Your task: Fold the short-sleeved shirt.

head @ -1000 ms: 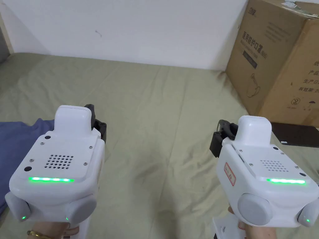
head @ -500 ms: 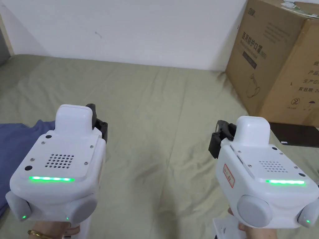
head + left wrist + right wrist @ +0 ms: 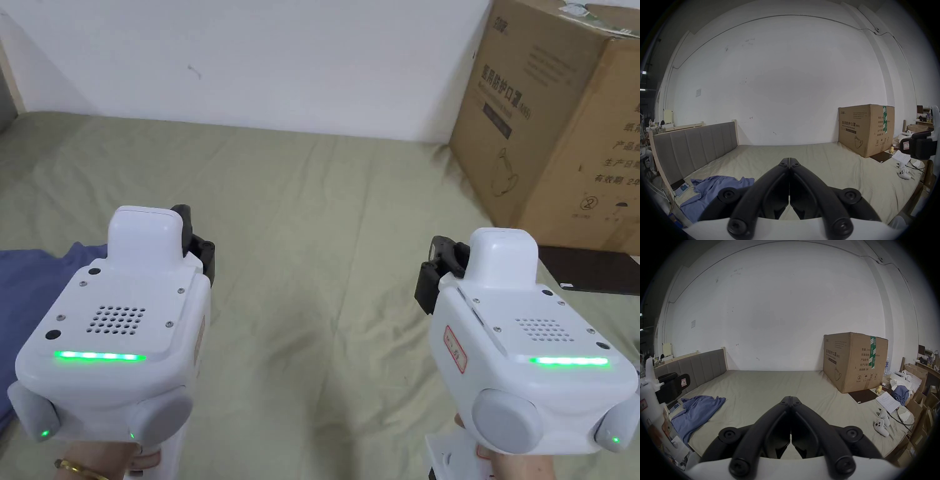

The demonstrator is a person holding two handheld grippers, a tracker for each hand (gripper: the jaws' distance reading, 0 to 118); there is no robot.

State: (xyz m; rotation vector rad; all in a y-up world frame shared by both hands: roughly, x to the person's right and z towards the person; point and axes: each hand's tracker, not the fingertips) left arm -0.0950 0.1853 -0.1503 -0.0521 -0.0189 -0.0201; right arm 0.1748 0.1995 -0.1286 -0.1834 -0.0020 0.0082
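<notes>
reaching both empty, closed grippers, left gripper and right gripper, toward the crumpled blue shirt should start by opening them, then spreading it flat on the bed

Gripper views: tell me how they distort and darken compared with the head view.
Left gripper view: fisheye bend, dark vignette at the rim, dim and greyish; shut left tongs loom large, shirt small. Right gripper view: same curve and dark corners, box edges bowed. Head view: brighter, straight lines, green lights glowing on the housings.
</notes>
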